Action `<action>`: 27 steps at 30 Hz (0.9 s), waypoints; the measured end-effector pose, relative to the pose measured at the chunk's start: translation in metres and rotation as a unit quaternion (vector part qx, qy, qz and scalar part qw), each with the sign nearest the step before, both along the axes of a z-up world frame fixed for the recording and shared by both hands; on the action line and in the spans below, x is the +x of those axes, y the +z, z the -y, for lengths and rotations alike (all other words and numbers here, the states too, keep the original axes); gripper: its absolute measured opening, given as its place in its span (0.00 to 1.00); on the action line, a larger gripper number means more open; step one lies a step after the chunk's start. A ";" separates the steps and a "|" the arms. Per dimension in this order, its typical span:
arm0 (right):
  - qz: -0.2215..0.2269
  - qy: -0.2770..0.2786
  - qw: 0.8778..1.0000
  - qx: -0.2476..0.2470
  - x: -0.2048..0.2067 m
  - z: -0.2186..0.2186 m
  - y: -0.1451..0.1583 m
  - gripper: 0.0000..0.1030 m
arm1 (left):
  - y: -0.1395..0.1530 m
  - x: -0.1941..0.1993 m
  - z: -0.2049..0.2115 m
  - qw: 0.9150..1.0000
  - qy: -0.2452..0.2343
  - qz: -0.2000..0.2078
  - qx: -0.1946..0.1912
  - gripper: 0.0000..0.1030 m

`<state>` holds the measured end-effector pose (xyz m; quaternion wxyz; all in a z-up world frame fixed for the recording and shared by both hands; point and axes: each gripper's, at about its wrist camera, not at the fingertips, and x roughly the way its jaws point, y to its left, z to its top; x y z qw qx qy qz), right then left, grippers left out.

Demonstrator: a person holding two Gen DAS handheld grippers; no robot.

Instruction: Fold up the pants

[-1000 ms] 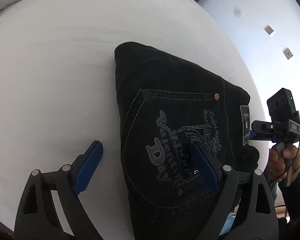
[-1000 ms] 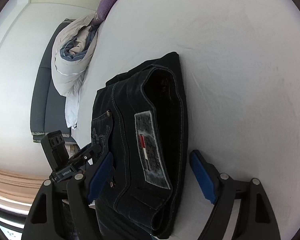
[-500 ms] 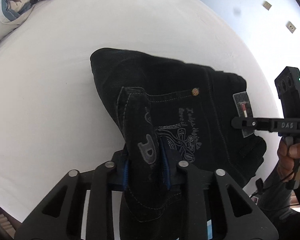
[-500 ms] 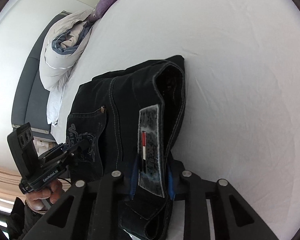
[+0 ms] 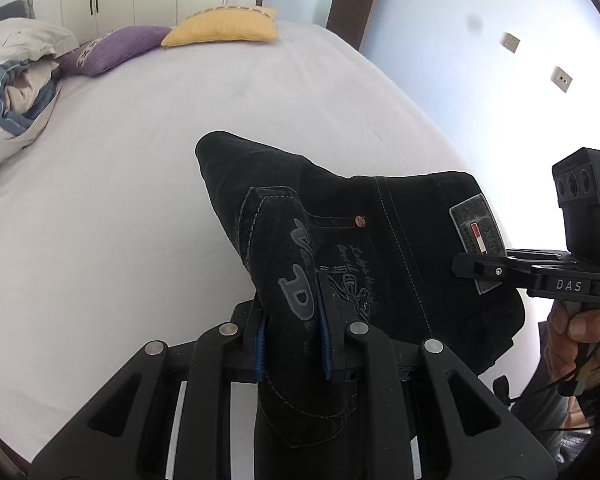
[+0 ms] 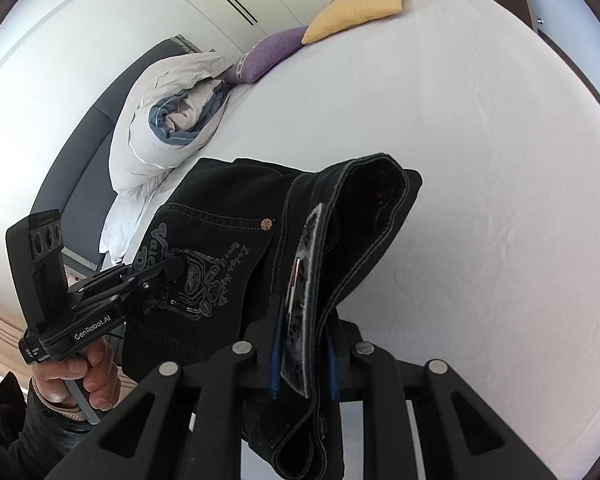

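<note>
Folded black pants (image 5: 380, 216) in both clamped grippers, apparently off bed (image 5: 120, 200).

the left wrist view sits just behind the left tool (image 5: 292, 344) and looks forward and down along its fingers across the bed (image 5: 120, 208) toward the far pillows and wardrobe doors, very near the black pants (image 5: 340, 248). the right tool (image 5: 476, 270) shows at its right edge. the right wrist view sits behind the right tool (image 6: 302, 360), also angled down and close to the pants (image 6: 220, 248), rolled so the bed (image 6: 480, 160) tilts. the left tool (image 6: 168, 268) appears at its left. both views share the pants, the bed, the yellow pillow (image 5: 224, 26) (image 6: 356, 10) and the purple pillow (image 5: 120, 48) (image 6: 268, 56).
</note>
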<state>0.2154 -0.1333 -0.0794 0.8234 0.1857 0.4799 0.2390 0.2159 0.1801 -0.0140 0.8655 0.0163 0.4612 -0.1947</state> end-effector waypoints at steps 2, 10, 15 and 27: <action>0.011 -0.003 1.000 -0.012 0.020 0.008 0.010 0.19 | 0.002 0.024 0.011 1.000 0.000 0.003 -0.003 0.18; -0.004 -0.032 0.999 -0.012 0.106 0.050 -0.016 0.19 | -0.043 0.116 0.078 1.000 0.003 -0.015 0.006 0.18; -0.032 -0.037 0.999 -0.019 0.137 0.065 -0.056 0.19 | -0.090 0.149 0.095 0.999 0.014 -0.049 0.017 0.18; -0.006 -0.117 0.993 -0.014 0.087 0.121 -0.071 0.69 | -0.112 0.119 0.071 0.996 0.079 -0.040 -0.002 0.66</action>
